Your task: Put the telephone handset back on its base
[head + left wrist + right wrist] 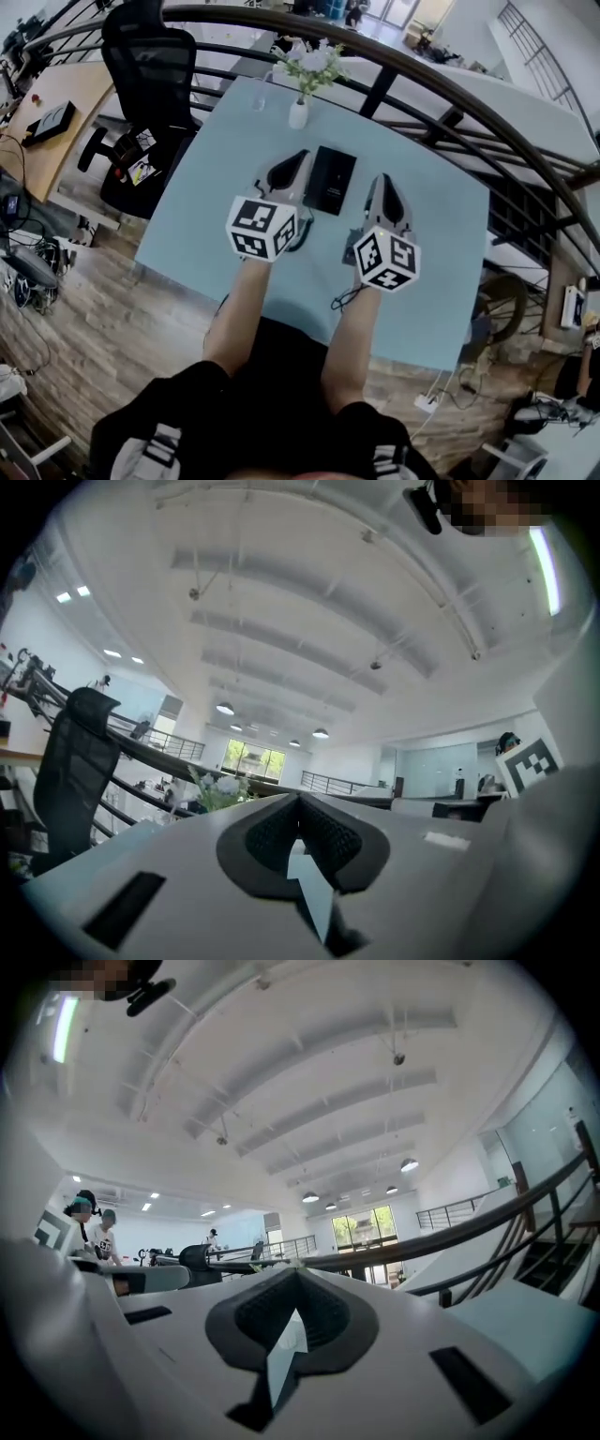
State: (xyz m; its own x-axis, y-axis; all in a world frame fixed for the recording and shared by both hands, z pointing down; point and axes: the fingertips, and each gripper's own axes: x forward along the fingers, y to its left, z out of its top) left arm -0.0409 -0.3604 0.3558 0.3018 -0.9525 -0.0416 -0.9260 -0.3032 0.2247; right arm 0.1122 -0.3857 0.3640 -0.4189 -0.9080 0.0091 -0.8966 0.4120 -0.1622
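A black telephone (pixel 330 180) lies flat on the light blue table (pixel 206 202), between the tips of my two grippers. I cannot tell its handset from its base. My left gripper (pixel 298 156) hangs just left of the phone and my right gripper (pixel 386 180) just right of it. Both are tilted up, so each gripper view shows mostly ceiling and none of the phone. The left gripper (pixel 300 799) has its jaws shut together with nothing between them. So does the right gripper (pixel 298 1269). A dark cord (pixel 302 236) loops beside the left marker cube.
A white vase of flowers (pixel 300 108) stands at the table's far edge. A black office chair (pixel 150 84) sits off the far left corner. A dark curved railing (pixel 450 89) runs behind and to the right. Cables lie on the wooden floor (pixel 441 398).
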